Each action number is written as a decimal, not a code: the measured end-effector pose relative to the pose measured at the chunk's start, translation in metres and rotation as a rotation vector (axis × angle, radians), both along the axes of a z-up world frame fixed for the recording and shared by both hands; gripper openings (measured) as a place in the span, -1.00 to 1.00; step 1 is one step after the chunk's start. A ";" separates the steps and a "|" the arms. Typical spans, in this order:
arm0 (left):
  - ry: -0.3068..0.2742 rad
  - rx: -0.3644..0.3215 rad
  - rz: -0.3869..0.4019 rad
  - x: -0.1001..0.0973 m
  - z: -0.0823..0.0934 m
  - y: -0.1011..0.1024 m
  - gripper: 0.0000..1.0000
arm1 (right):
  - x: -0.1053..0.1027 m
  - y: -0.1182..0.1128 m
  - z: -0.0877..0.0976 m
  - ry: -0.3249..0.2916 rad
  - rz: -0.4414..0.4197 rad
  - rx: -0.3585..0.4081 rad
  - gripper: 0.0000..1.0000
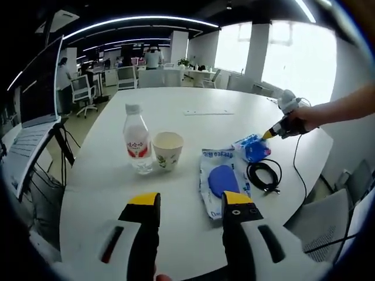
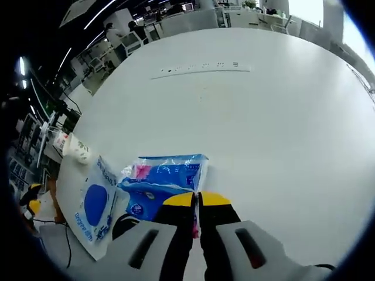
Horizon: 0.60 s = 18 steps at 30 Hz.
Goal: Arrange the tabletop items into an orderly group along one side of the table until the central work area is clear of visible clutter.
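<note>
Five items remain spread mid-frame; my right gripper (image 2: pixel 198 200) apparently pinches the blue packet (image 2: pixel 166 178), left gripper (image 1: pixel 191 205) wide, unloaded.

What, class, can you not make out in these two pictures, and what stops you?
- Black coiled cable, right gripper view: mostly hidden behind the right gripper.
- Small blue-and-pink tissue packet: print too small; near edge under the closed jaws.
- Clear plastic water bottle, left gripper view: label too small.
- Large white-and-blue flat pouch: corner behind left gripper.

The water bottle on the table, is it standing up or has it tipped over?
Upright. In the left gripper view the water bottle stands on its base on the white table, cap on top, beside the paper cup.
</note>
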<state>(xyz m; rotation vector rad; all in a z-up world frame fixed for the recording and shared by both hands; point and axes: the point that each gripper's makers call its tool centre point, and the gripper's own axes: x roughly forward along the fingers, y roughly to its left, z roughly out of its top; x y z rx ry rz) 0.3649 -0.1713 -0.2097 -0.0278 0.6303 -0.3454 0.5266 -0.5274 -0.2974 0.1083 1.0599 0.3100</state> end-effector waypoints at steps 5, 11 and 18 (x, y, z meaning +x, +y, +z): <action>0.012 0.001 -0.016 -0.005 -0.003 -0.009 -0.18 | 0.003 -0.005 -0.002 -0.002 0.006 -0.018 -0.96; 0.024 -0.007 -0.025 -0.008 -0.007 -0.015 -0.18 | 0.007 -0.010 -0.003 -0.007 0.010 -0.025 -0.94; 0.029 -0.009 -0.032 -0.010 -0.009 -0.019 -0.18 | 0.005 -0.010 -0.003 -0.009 0.026 -0.026 -0.89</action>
